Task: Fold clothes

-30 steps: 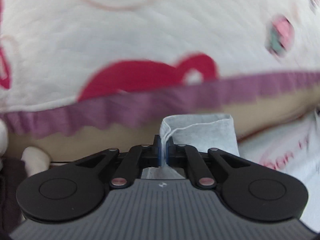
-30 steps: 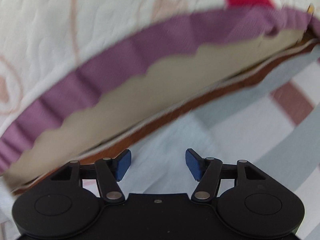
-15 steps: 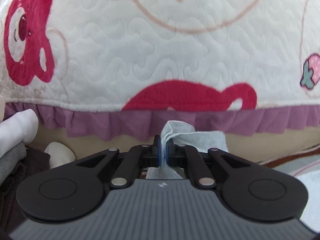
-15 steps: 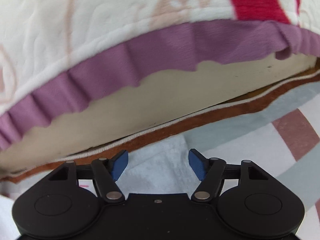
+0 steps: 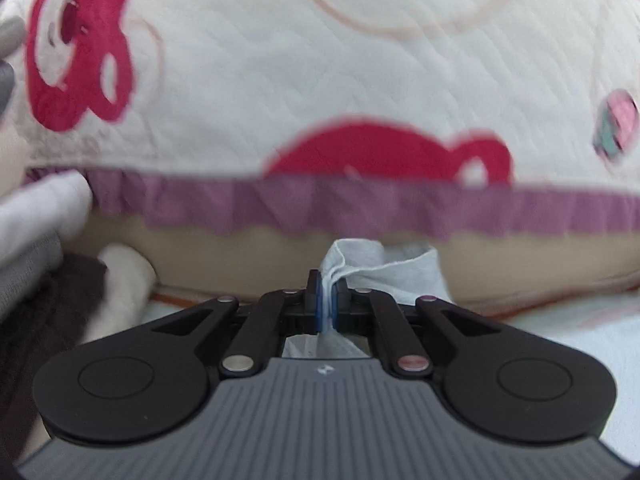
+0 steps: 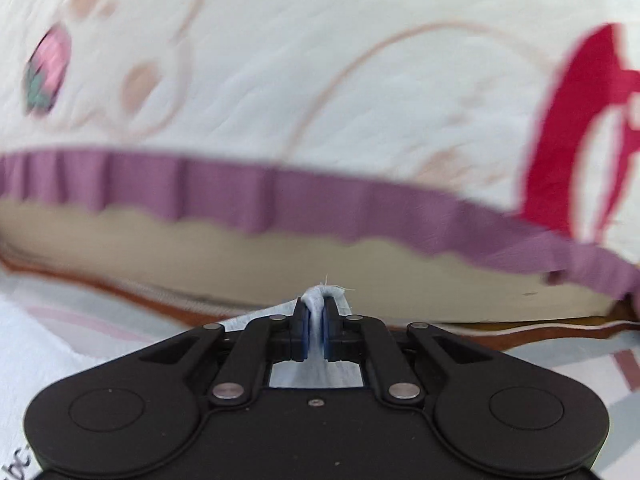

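1. The left gripper [image 5: 327, 298] has its blue-padded fingers [image 5: 316, 300] pressed together on a bunched edge of the pale blue-grey cloth garment [image 5: 404, 276], which rises in a soft fold just past the tips and leans to the right.
2. The right gripper [image 6: 315, 330] is likewise clamped on the same pale fabric [image 6: 324, 294]; a small frayed tuft pokes up between its blue pads [image 6: 305, 334], and more of the cloth shows below, through the gap behind the fingers.
3. Ahead of both grippers hangs a white quilted bedspread with red cartoon bears and small strawberries [image 5: 320, 80], edged by a purple ruffled trim [image 5: 360, 208] that runs across both views.
4. Under the trim is the beige side of the bed base [image 5: 248, 252], with a brown-orange piped edge [image 6: 160, 304] along its foot.
5. The garment lies in front of that base, on a pale surface with grey and dusty-red stripes [image 6: 580, 364].
6. At the left of the left wrist view sits a heap of white, grey and dark brown clothes [image 5: 44, 272], close against the bed.
7. Both views are blurred, so finer detail is lost.
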`<control>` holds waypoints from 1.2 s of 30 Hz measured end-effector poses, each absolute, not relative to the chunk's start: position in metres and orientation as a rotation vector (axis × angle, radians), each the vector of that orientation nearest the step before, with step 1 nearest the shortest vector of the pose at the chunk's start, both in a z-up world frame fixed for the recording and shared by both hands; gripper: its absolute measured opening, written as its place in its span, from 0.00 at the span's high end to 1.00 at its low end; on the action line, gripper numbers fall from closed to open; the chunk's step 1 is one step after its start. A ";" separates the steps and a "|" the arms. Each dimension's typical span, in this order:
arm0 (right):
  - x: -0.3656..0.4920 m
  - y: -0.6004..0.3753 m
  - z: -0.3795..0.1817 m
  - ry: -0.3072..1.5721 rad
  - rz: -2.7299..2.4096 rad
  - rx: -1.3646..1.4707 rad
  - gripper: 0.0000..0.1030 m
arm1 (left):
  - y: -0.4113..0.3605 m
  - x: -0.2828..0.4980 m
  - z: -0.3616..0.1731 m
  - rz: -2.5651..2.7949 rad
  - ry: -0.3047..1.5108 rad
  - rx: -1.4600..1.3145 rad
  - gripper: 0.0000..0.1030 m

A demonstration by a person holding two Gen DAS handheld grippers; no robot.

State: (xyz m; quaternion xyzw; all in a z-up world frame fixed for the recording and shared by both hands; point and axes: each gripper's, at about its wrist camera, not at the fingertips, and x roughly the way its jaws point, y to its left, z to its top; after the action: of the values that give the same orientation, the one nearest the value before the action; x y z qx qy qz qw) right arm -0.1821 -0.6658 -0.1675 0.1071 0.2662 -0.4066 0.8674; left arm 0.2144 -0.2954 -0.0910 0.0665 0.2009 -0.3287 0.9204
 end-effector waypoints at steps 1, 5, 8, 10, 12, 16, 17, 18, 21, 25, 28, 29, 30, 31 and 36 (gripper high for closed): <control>-0.187 -0.663 -0.163 0.533 -0.857 0.209 0.94 | -0.298 0.218 -0.087 -0.663 0.398 0.127 0.96; -0.188 -0.663 -0.153 0.509 -0.850 0.177 0.94 | -0.320 0.225 -0.085 -0.634 0.345 0.168 0.96; -0.177 -0.672 -0.159 0.549 -0.873 0.167 0.91 | -0.348 0.229 -0.101 -0.610 0.337 0.281 0.95; -0.169 -0.685 -0.170 0.646 -0.909 0.213 0.52 | -0.362 0.237 -0.115 -0.596 0.449 0.344 0.90; -0.169 -0.695 -0.179 0.734 -0.937 0.250 0.47 | -0.351 0.241 -0.120 -0.620 0.552 0.253 0.90; -0.198 -0.698 -0.179 0.751 -0.937 0.301 0.39 | -0.320 0.230 -0.123 -0.656 0.628 0.222 0.72; -0.206 -0.699 -0.177 0.749 -0.926 0.326 0.39 | -0.313 0.226 -0.124 -0.668 0.639 0.236 0.72; -0.212 -0.700 -0.177 0.743 -0.914 0.349 0.39 | -0.306 0.223 -0.125 -0.669 0.642 0.251 0.72; -0.222 -0.700 -0.177 0.740 -0.918 0.387 0.38 | -0.284 0.215 -0.128 -0.649 0.659 0.280 0.66; -0.224 -0.682 -0.188 0.704 -0.904 0.482 0.38 | -0.255 0.220 -0.135 -0.623 0.711 0.255 0.58; -0.226 -0.671 -0.185 0.700 -0.851 0.548 0.37 | -0.246 0.226 -0.141 -0.653 0.720 0.296 0.49; -0.225 -0.668 -0.186 0.710 -0.835 0.558 0.37 | -0.247 0.229 -0.143 -0.665 0.733 0.319 0.43; -0.222 -0.667 -0.190 0.730 -0.824 0.557 0.37 | -0.249 0.232 -0.146 -0.678 0.753 0.346 0.43; -0.219 -0.665 -0.194 0.747 -0.817 0.553 0.37 | -0.250 0.236 -0.149 -0.690 0.773 0.374 0.41; -0.209 -0.655 -0.204 0.765 -0.820 0.484 0.29 | -0.245 0.251 -0.151 -0.695 0.839 0.278 0.36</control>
State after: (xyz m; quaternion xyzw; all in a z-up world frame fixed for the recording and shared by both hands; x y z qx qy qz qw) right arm -0.2091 -0.6553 -0.2041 0.2274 0.3591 -0.3850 0.8192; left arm 0.2515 -0.2451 -0.1510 0.1320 0.3978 -0.3294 0.8460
